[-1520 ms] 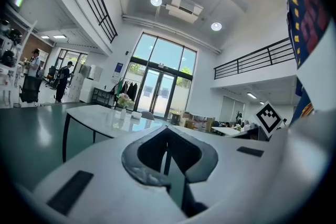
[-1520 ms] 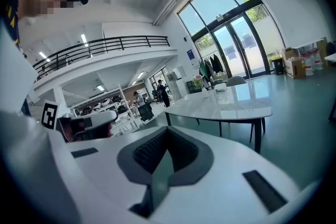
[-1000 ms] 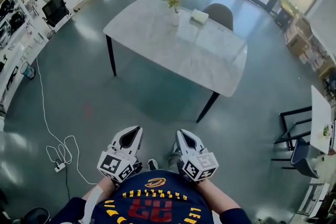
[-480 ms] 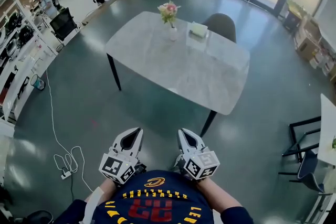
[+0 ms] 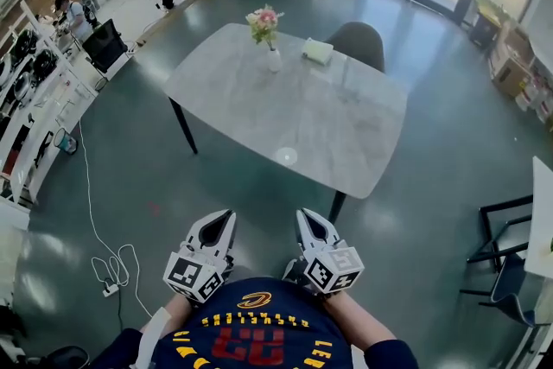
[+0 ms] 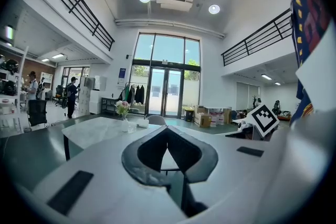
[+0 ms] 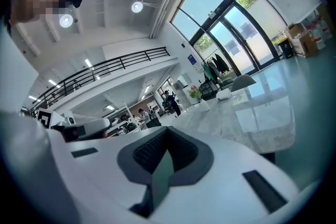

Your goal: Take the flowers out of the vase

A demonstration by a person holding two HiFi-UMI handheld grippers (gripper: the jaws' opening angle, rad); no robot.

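A small white vase with pink and cream flowers stands on the far side of a grey marble table. Both grippers are held close to the person's chest, well short of the table. My left gripper is shut with nothing in it. My right gripper is shut and empty too. The flowers show far off in the left gripper view above the shut jaws. In the right gripper view the flowers and vase are small and distant.
A pale box lies on the table by the vase, with a grey chair behind it. A white cable and power strip lie on the floor at left. Desks and people are at far left; black frames stand at right.
The table and vase have drawn nearer and shifted left in the head view as the person walks toward them. Both grippers keep their place at the chest, still shut.
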